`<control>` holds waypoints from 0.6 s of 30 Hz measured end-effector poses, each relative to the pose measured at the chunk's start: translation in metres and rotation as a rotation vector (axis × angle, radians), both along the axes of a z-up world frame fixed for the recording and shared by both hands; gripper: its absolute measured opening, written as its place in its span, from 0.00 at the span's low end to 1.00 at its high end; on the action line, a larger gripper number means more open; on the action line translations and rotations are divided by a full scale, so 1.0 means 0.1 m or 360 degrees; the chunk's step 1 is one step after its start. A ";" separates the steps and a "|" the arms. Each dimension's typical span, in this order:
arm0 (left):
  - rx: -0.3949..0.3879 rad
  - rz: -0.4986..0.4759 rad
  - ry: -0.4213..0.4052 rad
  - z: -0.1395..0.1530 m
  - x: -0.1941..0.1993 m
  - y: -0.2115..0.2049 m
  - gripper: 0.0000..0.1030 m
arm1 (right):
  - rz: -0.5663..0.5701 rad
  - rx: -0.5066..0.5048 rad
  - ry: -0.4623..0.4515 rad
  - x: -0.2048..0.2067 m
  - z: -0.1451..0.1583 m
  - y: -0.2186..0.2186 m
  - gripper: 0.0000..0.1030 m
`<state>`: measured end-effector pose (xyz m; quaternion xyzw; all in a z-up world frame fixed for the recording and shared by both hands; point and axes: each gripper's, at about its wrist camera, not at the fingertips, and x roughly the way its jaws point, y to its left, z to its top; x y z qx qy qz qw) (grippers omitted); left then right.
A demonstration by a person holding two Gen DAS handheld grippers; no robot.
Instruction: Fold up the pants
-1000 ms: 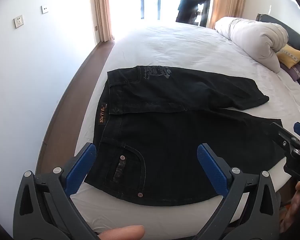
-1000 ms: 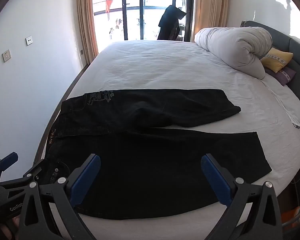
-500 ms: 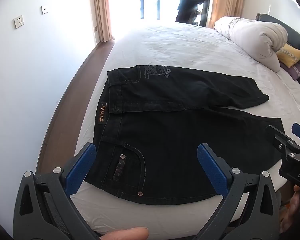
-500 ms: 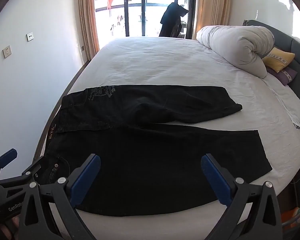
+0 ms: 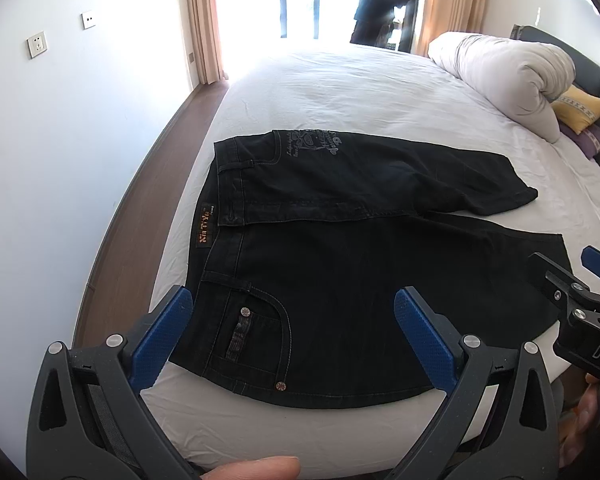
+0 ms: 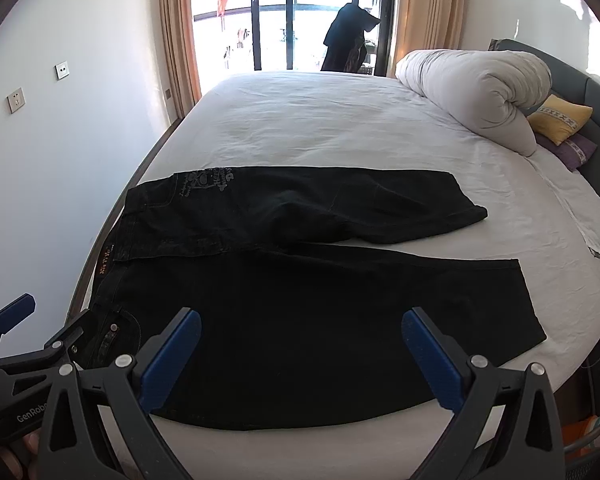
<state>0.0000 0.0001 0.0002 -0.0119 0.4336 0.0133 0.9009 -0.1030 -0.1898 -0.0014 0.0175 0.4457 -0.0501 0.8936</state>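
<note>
Black jeans (image 5: 340, 248) lie flat on the white bed (image 5: 340, 92), waistband to the left, both legs running right; they also show in the right wrist view (image 6: 300, 304). The far leg is shorter, its hem turned. My left gripper (image 5: 292, 320) is open and empty, hovering over the front pocket near the waist. My right gripper (image 6: 300, 344) is open and empty above the near leg. Each gripper shows at the edge of the other's view: the right one (image 5: 580, 292), the left one (image 6: 28, 332).
A rolled white duvet (image 6: 472, 92) and yellow and purple pillows (image 6: 560, 120) lie at the bed's right end. A white wall (image 5: 60, 160) and wood floor strip (image 5: 140, 208) run along the left. A folded white cloth (image 6: 592, 220) lies at the right edge.
Both grippers have risen and drawn back slightly; the jeans sit a little lower in the views. The jeans have not moved. Both grippers stay open.
</note>
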 end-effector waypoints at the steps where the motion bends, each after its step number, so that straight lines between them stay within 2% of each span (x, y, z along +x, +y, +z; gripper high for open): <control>1: 0.0000 -0.0001 0.0000 0.00 0.00 0.00 1.00 | -0.0001 -0.0001 0.0001 0.01 0.00 0.01 1.00; 18: 0.0002 -0.0001 0.0001 0.00 0.00 0.00 1.00 | -0.0003 0.0002 0.0006 0.01 -0.02 0.03 1.00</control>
